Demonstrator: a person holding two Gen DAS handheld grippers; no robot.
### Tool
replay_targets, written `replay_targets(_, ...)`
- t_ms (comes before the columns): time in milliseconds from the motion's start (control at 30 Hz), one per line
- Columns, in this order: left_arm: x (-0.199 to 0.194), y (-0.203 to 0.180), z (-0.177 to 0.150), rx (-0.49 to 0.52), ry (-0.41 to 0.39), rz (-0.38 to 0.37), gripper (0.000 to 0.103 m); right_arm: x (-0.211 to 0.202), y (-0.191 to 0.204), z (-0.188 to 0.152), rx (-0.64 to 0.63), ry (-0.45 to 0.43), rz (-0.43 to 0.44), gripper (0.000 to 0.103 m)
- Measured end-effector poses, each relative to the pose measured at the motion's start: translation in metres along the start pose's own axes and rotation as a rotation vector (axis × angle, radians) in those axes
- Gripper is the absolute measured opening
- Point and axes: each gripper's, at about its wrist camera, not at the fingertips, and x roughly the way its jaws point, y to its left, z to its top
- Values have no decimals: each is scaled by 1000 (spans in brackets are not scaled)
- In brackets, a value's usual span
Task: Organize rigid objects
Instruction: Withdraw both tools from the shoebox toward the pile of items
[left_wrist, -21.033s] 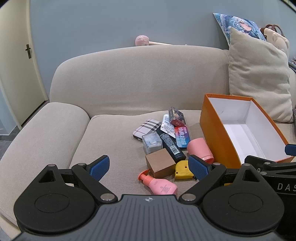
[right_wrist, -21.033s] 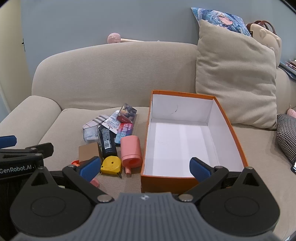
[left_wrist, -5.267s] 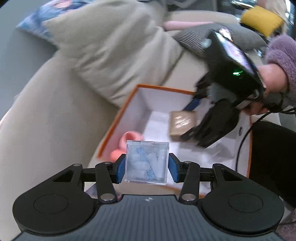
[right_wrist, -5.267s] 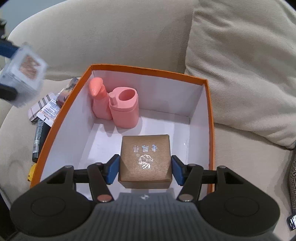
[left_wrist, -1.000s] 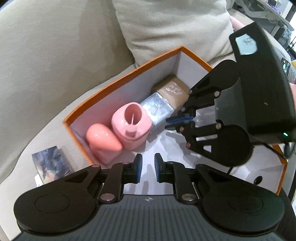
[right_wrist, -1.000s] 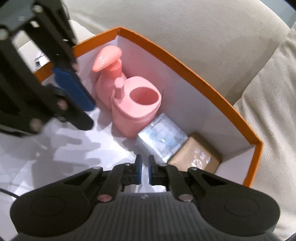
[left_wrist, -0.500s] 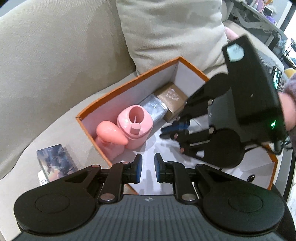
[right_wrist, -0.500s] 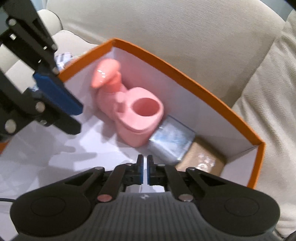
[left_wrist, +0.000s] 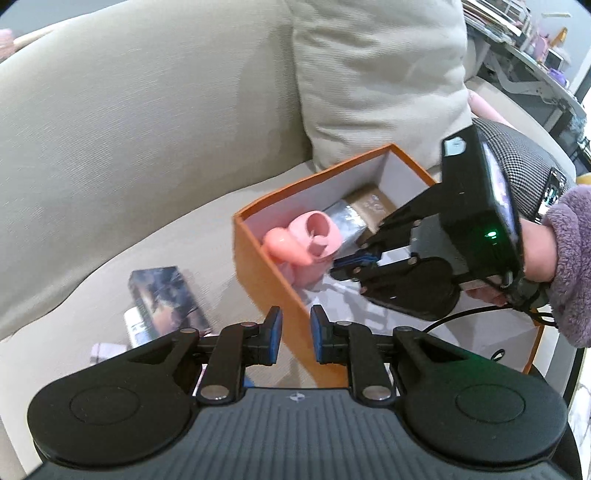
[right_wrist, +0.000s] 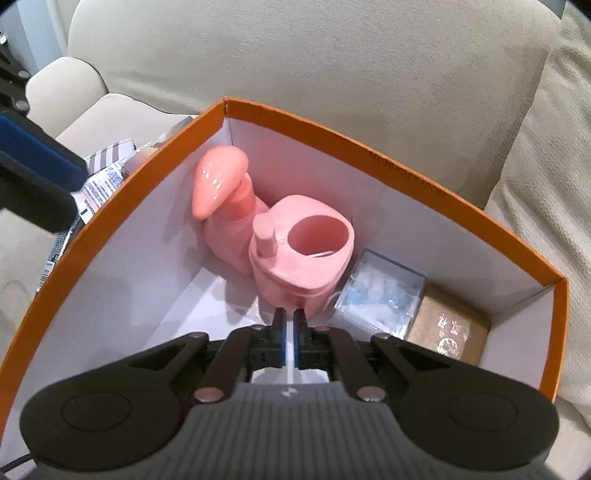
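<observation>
An orange box (right_wrist: 332, 129) with white walls stands on the sofa; it also shows in the left wrist view (left_wrist: 258, 266). Along its back wall stand a pink pump bottle (right_wrist: 225, 199), a pink cup (right_wrist: 306, 251), a clear cube (right_wrist: 380, 291) and a brown box (right_wrist: 447, 336). My right gripper (right_wrist: 290, 325) is shut and empty inside the box, just in front of the pink cup; it also shows in the left wrist view (left_wrist: 351, 264). My left gripper (left_wrist: 293, 332) is nearly shut and empty, above the box's left wall.
A dark printed box (left_wrist: 162, 291) and flat packets (right_wrist: 107, 173) lie on the sofa seat left of the orange box. A beige cushion (left_wrist: 376, 74) leans behind the box. A checked cushion (left_wrist: 535, 166) lies at the right.
My left gripper has drawn back and left, out of the orange box to above its left wall. My right gripper stays shut inside the box, a little farther from the cube.
</observation>
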Motion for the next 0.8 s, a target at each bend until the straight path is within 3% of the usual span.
replay_targets(200, -26, 16, -16, -37, -25, 32, 21, 2, 8, 1, -34, -13, -68, 6)
replay_targets(367, -60, 30, -38, -115, -88, 152, 24, -40, 25, 3, 47, -108, -149, 11)
replay_targets(400, -67, 33, -43, -130, -105, 166, 28, -51, 27, 2, 71, -147, -146, 13)
replay_targets(467, -78, 40, -55, -169, -137, 194, 31, -74, 38, 2, 110, -222, -137, 28)
replay_targets(600, -90, 52, -78, -244, -169, 229, 31, -105, 68, 6, 166, -349, -119, 35)
replay_targets(733, -85, 63, -104, -324, -137, 229, 31, -105, 106, 16, 225, -389, -76, 44)
replay_targets(800, -78, 67, -116, -358, -128, 211, 31, -95, 124, 21, 256, -367, -73, 50)
